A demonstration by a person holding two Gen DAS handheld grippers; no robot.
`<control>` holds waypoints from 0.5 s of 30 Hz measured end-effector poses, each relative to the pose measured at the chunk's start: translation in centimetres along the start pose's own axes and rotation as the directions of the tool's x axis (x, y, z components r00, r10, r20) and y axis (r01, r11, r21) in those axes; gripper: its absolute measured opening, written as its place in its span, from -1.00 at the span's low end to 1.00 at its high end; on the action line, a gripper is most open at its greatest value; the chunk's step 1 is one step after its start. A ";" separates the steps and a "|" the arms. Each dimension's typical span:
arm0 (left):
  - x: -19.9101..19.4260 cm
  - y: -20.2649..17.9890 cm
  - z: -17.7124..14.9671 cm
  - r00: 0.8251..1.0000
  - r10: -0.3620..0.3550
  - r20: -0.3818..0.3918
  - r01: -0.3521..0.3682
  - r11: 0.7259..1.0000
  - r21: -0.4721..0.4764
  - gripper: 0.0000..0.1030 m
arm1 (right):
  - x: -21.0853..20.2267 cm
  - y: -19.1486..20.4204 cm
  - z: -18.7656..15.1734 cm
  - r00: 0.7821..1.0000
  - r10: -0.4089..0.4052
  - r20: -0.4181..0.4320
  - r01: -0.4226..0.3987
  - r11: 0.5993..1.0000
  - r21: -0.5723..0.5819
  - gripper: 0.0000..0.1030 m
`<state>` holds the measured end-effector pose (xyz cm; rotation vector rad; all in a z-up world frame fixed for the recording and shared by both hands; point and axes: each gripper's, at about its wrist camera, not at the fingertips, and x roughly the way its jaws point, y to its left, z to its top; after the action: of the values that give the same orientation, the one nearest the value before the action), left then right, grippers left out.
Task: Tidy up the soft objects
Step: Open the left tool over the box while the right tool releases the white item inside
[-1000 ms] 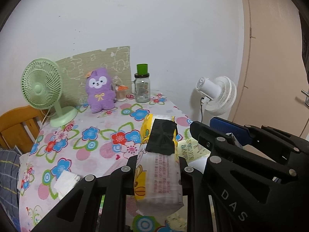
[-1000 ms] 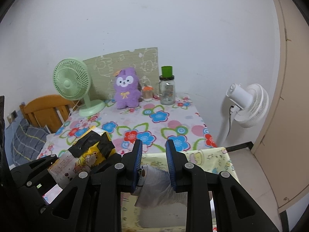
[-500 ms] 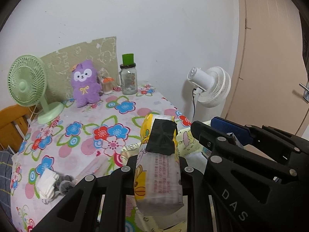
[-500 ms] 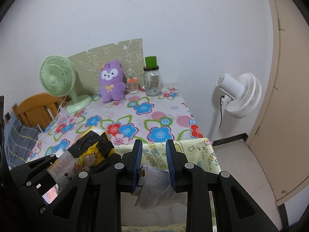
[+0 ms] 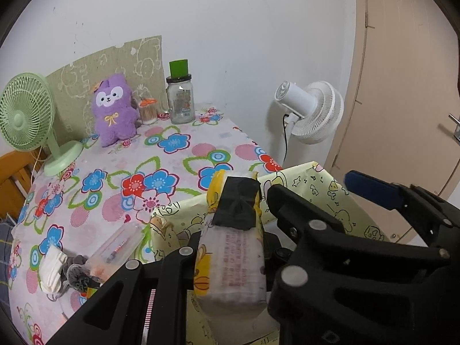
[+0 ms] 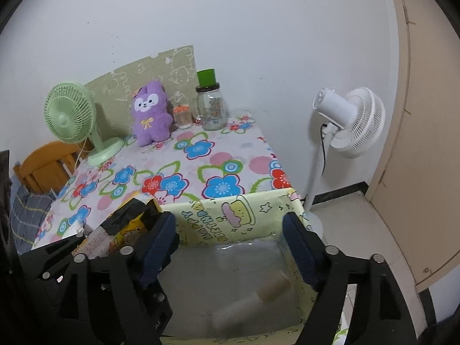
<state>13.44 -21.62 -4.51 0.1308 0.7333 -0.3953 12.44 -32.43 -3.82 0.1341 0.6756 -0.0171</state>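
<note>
A table covered by a flowered cloth (image 5: 172,155) is set against a white wall. At its far edge are ranged a green desk fan (image 5: 26,115), a purple plush toy (image 5: 115,109), a small orange-lidded jar (image 5: 148,110) and a glass jar with a green cap (image 5: 180,97). A white standing fan (image 6: 349,120) is seen on the floor to the right, beside a beige door (image 5: 402,72).

A yellow patterned bin (image 6: 230,215) is placed at the near edge of the table. A pale roll-shaped object (image 6: 253,299) is seen, blurred, on the bin's floor in the right wrist view.

The left gripper (image 5: 230,256) is clamped on a yellow and white tissue pack (image 5: 230,258), which is topped with black tape and held upright over the bin's left side. The right gripper (image 6: 230,247) is spread wide above the bin's interior, with nothing between its blue-padded fingers (image 6: 299,247).

On the cloth to the left of the bin lie a clear plastic tube (image 5: 118,247), a white folded cloth (image 5: 53,267) and a grey fabric item (image 5: 76,273), the latter two touching.
</note>
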 end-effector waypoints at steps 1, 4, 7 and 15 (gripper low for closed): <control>0.1 0.0 0.0 1.000 -0.002 -0.002 0.002 1.000 -0.001 -0.59 | 0.1 -0.1 0.0 1.000 -0.003 -0.004 0.003 1.000 -0.002 0.61; 0.3 -0.4 0.0 1.000 -0.005 -0.002 0.005 1.000 0.001 -0.32 | 0.2 -0.3 0.0 1.000 -0.011 -0.007 0.011 1.000 -0.002 0.61; 0.4 -0.7 0.0 1.000 -0.006 -0.001 0.006 1.000 0.007 0.22 | 0.3 -0.7 0.0 1.000 -0.020 -0.014 0.020 1.000 0.002 0.61; 0.1 -1.0 0.0 1.000 0.006 0.004 -0.007 1.000 0.021 0.75 | 0.2 -0.9 -0.3 0.999 -0.029 -0.025 0.029 1.000 0.009 0.61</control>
<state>13.05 -22.55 -4.56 0.1519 0.7247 -0.3970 12.37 -33.27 -4.27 0.1334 0.7019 -0.0468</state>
